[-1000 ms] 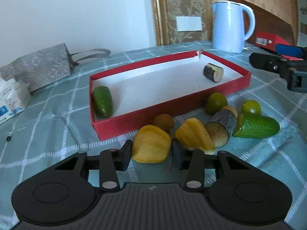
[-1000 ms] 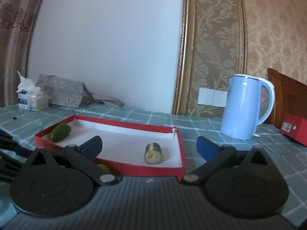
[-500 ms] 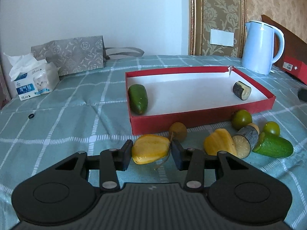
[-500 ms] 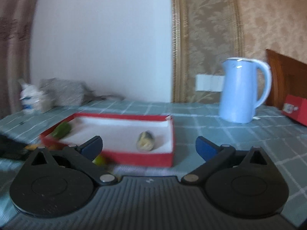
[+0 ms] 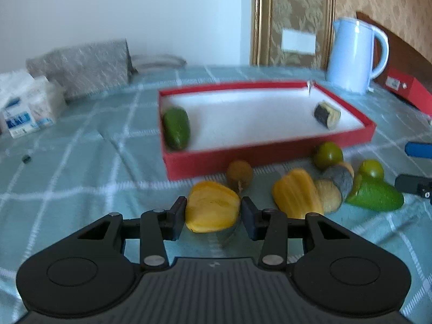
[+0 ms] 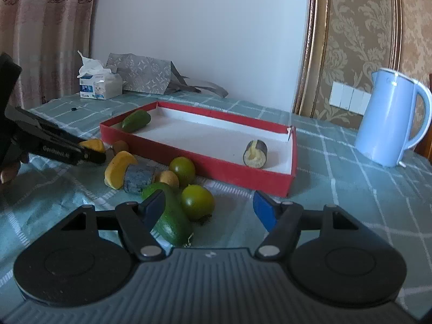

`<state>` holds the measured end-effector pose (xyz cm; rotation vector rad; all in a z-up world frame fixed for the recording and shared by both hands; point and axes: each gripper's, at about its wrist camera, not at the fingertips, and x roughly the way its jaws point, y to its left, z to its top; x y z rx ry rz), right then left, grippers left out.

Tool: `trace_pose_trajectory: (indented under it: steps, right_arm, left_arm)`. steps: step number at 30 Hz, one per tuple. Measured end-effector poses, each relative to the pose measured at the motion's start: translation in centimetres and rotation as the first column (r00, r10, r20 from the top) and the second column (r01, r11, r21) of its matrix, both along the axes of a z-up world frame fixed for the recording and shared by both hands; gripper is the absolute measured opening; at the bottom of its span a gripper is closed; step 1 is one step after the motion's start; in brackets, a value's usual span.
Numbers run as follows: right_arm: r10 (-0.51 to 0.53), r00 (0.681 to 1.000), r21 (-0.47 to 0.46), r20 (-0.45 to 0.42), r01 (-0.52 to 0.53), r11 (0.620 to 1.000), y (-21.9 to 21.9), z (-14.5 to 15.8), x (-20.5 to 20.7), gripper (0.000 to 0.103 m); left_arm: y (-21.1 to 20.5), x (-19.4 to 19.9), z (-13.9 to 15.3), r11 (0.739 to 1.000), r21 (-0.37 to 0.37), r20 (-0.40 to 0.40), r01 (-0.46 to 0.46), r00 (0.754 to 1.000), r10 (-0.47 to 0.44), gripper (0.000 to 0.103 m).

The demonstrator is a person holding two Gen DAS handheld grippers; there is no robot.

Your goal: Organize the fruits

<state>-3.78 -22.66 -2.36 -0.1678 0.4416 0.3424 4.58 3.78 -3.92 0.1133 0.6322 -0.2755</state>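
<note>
My left gripper [image 5: 213,212] is shut on a yellow fruit piece [image 5: 212,206] in front of the red tray [image 5: 243,159]; a shadow lies under the piece. The tray holds a green cucumber piece [image 5: 176,128] and a dark-skinned slice [image 5: 327,114]. My right gripper [image 6: 209,209] hangs low over the loose pile, jaws closing. A green round fruit [image 6: 197,201] and a green cucumber [image 6: 170,217] lie between its blue pads [image 6: 266,212], which do not press on them. Beside these lie a second yellow piece [image 6: 118,170], a dark slice [image 6: 139,179] and another green round fruit [image 6: 182,168].
A light blue kettle [image 6: 388,118] stands right of the tray on the teal checked cloth [image 6: 351,189]. A tissue box [image 6: 100,87] and a grey bag [image 6: 140,74] sit at the back left. A small brown fruit [image 5: 239,171] lies by the tray's front wall. A red box [image 5: 405,89] lies far right.
The right gripper has tipped down toward the loose fruit and its jaws have narrowed, so the pile now lies between them. The left gripper keeps its hold on the yellow piece.
</note>
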Motion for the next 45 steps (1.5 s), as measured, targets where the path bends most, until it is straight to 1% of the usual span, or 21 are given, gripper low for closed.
trace_pose_trajectory:
  steps: [1,5,7,8,11,14,15,17,18,20,22,23,25,27,31,33,35,38,40,42,45]
  right_arm:
    - [-0.001,1.0,0.005,-0.004,0.001,1.0,-0.2,0.0,0.1,0.069]
    - [0.007,1.0,0.01,-0.015,-0.006,1.0,-0.5,-0.2,0.2,0.069]
    - [0.026,0.999,0.003,-0.03,-0.026,1.0,-0.3,-0.3,0.4,0.064]
    - [0.043,0.998,0.006,-0.045,-0.042,0.999,-0.3,-0.4,0.5,0.057]
    - [0.063,0.996,0.012,-0.062,-0.062,0.998,-0.5,-0.3,0.6,0.057]
    - [0.08,0.994,0.021,-0.079,-0.079,0.997,-0.6,-0.2,0.9,0.056]
    - [0.091,0.992,0.035,-0.092,-0.088,0.995,-0.7,-0.1,0.9,0.051]
    - [0.126,0.984,0.079,-0.13,-0.116,0.99,-0.8,0.0,1.1,0.048]
    - [0.139,0.98,0.096,-0.14,-0.126,0.987,-0.8,0.0,1.1,0.048]
    - [0.137,0.98,0.074,-0.143,-0.128,0.989,-0.4,-0.2,1.1,0.048]
    - [0.15,0.977,0.065,-0.152,-0.142,0.988,0.1,-0.4,1.3,0.037]
    - [0.165,0.972,0.068,-0.166,-0.156,0.985,0.4,-0.5,1.5,0.035]
    - [0.168,0.972,0.038,-0.162,-0.164,0.986,1.0,-0.7,1.7,0.035]
    - [0.18,0.971,0.029,-0.156,-0.178,0.984,1.5,-0.8,1.9,0.035]
    - [0.195,0.963,-0.014,-0.184,-0.201,0.98,2.8,-1.7,3.1,0.035]
    - [0.202,0.967,-0.013,-0.157,-0.206,0.978,3.3,-1.9,3.1,0.032]
    - [0.2,0.97,-0.011,-0.142,-0.203,0.979,3.4,-2.1,2.9,0.031]
    - [0.197,0.973,0.046,-0.12,-0.193,0.98,2.6,-1.7,2.7,0.031]
    - [0.185,0.975,0.09,-0.123,-0.174,0.981,1.9,-1.4,3.0,0.031]
    - [0.177,0.975,0.162,-0.138,-0.154,0.975,0.9,-1.1,3.5,0.031]
    - [0.196,0.967,0.285,-0.163,-0.143,0.948,-0.6,-0.9,4.0,0.031]
  left_arm:
    - [-0.2,-0.1,-0.1,1.0,0.01,0.004,0.003,1.0,-0.003,0.043]
    - [-0.2,-0.2,-0.1,1.0,0.013,0.01,0.004,1.0,-0.004,0.04]
    - [0.1,-0.4,0.1,1.0,-0.003,0.024,0.005,1.0,-0.005,0.04]
    - [0.2,-0.5,0.2,1.0,-0.01,0.04,0.005,0.999,-0.004,0.04]
    - [0.5,-0.8,0.6,1.0,-0.021,0.062,-0.011,0.998,0.012,0.04]
    - [0.8,-0.5,0.5,0.999,-0.03,0.043,-0.026,0.999,0.027,0.04]
    - [0.8,-0.5,0.5,0.999,-0.028,0.042,-0.028,0.999,0.029,0.04]
    - [0.8,-0.5,0.5,0.999,-0.028,0.041,-0.025,0.999,0.027,0.04]
    - [0.8,-0.5,0.5,0.999,-0.028,0.042,-0.024,0.999,0.025,0.04]
    - [0.8,-0.5,0.5,0.999,-0.027,0.042,-0.025,0.999,0.026,0.04]
    - [0.9,-0.5,0.5,0.999,-0.033,0.04,-0.024,0.999,0.025,0.04]
    - [0.9,-0.5,0.5,0.999,-0.034,0.04,-0.026,0.999,0.027,0.04]
    - [1.0,-0.4,0.5,0.999,-0.038,0.039,-0.025,0.999,0.027,0.04]
    - [1.0,-0.4,0.6,0.999,-0.039,0.04,-0.026,0.999,0.028,0.04]
    - [1.2,-0.3,0.6,0.998,-0.046,0.04,-0.03,0.999,0.032,0.04]
    - [1.3,-0.3,0.6,0.998,-0.049,0.039,-0.034,0.999,0.036,0.04]
    - [1.4,-0.3,0.7,0.998,-0.057,0.038,-0.036,0.999,0.038,0.04]
    - [1.6,-0.3,0.8,0.997,-0.064,0.041,-0.04,0.998,0.043,0.04]
    - [1.6,-0.4,0.8,0.997,-0.065,0.042,-0.043,0.998,0.046,0.04]
    - [1.6,-0.5,0.8,0.997,-0.067,0.045,-0.046,0.998,0.049,0.04]
    - [1.8,-0.5,0.9,0.996,-0.078,0.05,-0.047,0.997,0.051,0.04]
